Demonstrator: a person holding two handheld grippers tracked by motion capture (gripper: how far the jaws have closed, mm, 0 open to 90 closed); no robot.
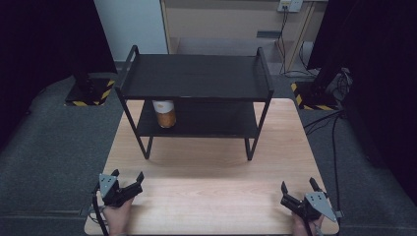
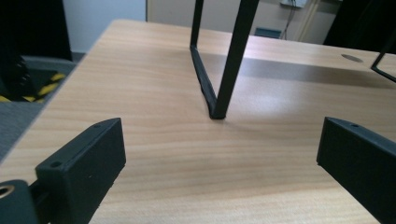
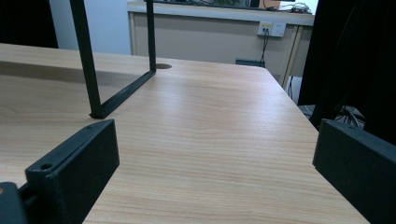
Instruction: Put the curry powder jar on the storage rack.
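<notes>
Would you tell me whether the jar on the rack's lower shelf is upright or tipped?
Upright. In the high view the jar stands on its base on the lower shelf, orange contents low and pale band above.

no readable text, label on the jar (image 1: 164, 112) at 11 o'clock on the lower shelf (image 1: 206, 123) too small to read, yellow-black hazard stripes on floor bases (image 1: 88, 93) at 10 and 2 o'clock

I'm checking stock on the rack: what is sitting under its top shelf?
On the lower shelf, toward its left end, stands one jar with orange contents. The top shelf covers the jar's upper part, so any lid is hidden. The rest of the visible lower shelf holds nothing.
</notes>
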